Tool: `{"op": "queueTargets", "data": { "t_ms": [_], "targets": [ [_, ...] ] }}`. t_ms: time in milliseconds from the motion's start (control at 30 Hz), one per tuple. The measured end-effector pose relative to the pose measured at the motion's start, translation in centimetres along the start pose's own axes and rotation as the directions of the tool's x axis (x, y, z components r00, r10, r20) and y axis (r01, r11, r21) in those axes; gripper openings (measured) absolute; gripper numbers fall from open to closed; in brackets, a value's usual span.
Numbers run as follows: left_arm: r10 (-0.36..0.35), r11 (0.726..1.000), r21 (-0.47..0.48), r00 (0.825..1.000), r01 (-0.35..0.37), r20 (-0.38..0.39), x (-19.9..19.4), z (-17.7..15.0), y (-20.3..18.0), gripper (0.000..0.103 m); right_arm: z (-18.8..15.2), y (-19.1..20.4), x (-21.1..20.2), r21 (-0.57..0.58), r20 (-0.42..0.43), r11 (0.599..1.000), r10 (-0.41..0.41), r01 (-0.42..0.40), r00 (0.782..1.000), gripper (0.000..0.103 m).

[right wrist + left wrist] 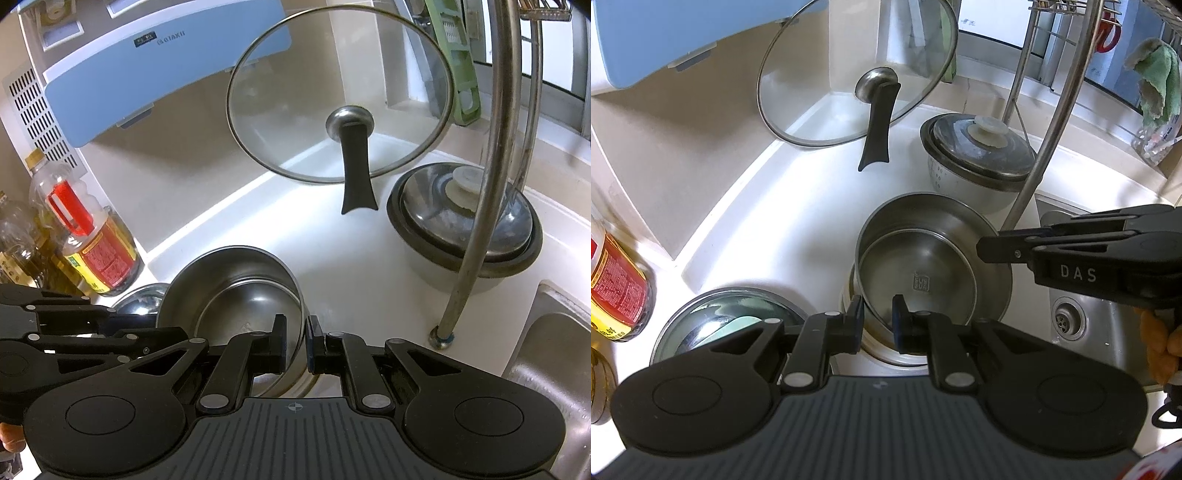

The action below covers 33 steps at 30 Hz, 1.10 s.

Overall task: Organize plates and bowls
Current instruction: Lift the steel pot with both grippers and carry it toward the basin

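Two nested steel bowls stand on the white counter: a large outer bowl (982, 225) with a smaller bowl (916, 273) tilted inside it, on a white bowl (882, 350) beneath. My left gripper (878, 318) has its jaws on either side of the near rim of the small bowl, narrowly apart. My right gripper (296, 332) straddles the right rim of the outer bowl (236, 269); it shows in the left wrist view (986, 247) at that rim. The small bowl also shows in the right wrist view (251, 306).
A glass lid (849, 74) with a black handle leans in the corner. A lidded rice pot (979, 155) stands behind the bowls. A steel lid (713, 325) lies at the left, oil bottles (96, 251) beyond. A faucet pipe (476, 206) and sink (1082, 325) are at the right.
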<state>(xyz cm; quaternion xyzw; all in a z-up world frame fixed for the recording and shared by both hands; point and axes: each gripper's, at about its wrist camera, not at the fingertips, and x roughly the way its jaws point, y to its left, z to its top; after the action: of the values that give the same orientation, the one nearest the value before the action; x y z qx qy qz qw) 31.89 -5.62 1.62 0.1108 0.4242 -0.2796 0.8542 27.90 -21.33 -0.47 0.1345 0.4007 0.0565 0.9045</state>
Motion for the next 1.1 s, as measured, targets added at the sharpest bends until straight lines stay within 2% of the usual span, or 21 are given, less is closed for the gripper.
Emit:
{"op": "queueTargets", "data": {
  "t_ms": [800, 933, 1100],
  "targets": [
    [-0.003, 1.0, -0.014, 1.0, 0.003, -0.015, 0.44, -0.11, 0.26, 0.014, -0.34, -0.01, 0.52, 0.006, -0.022, 1.0, -0.002, 0.002, 1.0, 0.011],
    [-0.002, 1.0, -0.014, 1.0, 0.001, -0.012, 0.51, -0.09, 0.16, 0.019, -0.22, 0.01, 0.54, 0.015, -0.022, 1.0, 0.004, -0.004, 1.0, 0.011],
    [0.001, 1.0, -0.014, 1.0, -0.001, -0.004, 0.33, -0.04, 0.19, 0.02, -0.14, -0.14, 0.58, 0.023, -0.027, 1.0, 0.012, -0.011, 1.0, 0.011]
  ]
}}
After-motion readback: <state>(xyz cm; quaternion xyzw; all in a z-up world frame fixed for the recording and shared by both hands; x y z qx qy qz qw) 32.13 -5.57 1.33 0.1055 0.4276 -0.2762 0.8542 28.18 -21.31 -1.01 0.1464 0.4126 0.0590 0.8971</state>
